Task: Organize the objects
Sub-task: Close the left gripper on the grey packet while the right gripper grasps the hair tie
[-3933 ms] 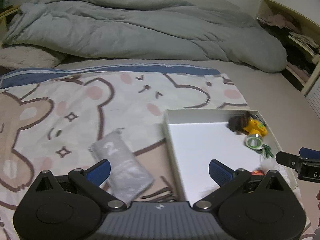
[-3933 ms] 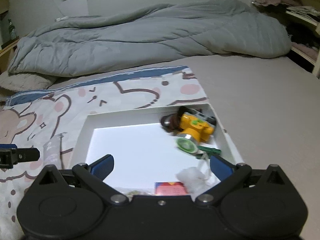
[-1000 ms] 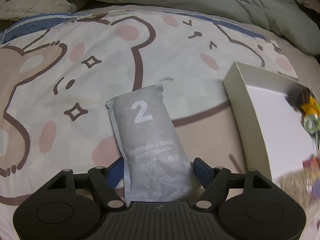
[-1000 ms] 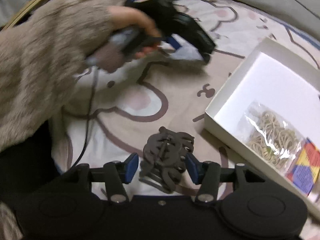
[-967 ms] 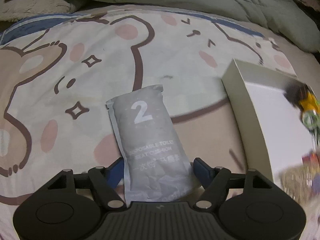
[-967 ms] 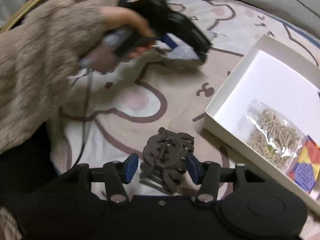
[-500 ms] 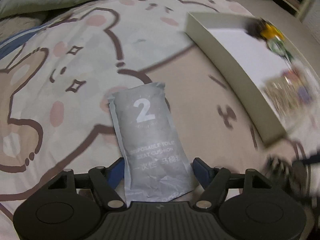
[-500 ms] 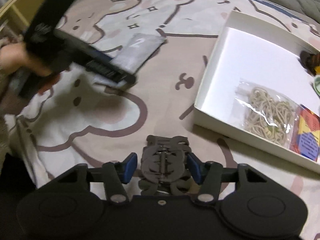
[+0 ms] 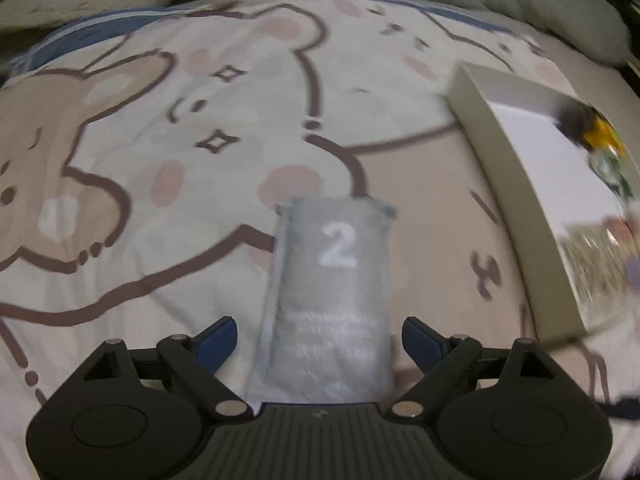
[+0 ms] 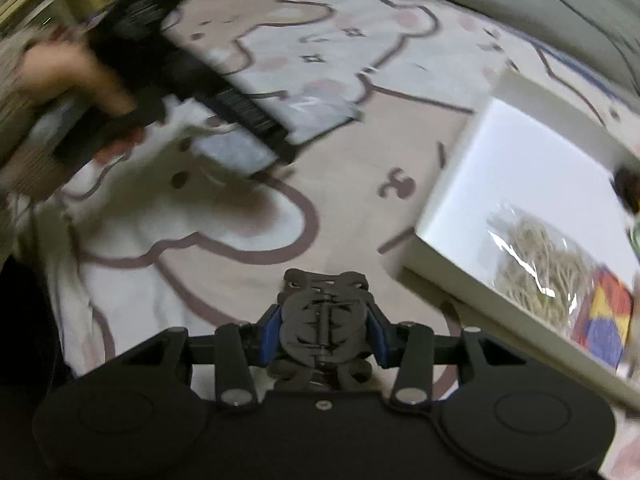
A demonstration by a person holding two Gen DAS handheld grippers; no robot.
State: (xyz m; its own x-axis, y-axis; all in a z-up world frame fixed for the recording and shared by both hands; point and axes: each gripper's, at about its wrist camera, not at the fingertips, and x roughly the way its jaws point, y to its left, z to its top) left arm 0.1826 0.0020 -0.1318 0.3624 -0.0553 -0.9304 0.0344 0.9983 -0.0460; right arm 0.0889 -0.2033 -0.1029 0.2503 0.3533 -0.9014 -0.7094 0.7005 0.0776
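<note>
Grey crinkled packet (image 9: 332,300), marked "2", lies between opening left fingers (image 9: 216,338); right fingers (image 10: 272,330) close on a black hair claw (image 10: 325,328).

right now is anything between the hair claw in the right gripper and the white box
Nothing visible stands between them. The right gripper, jaws closing, has the black hair claw between its pads. Only bare cartoon bedsheet separates it from the white box, whose near wall it must clear. The rubber band bag fills the closest corner.

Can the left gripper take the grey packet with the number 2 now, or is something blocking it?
Probably yes. The grey packet lies flat on the blanket between the fingers of the left gripper, whose jaws are opening and do not touch it. Nothing covers it.
</note>
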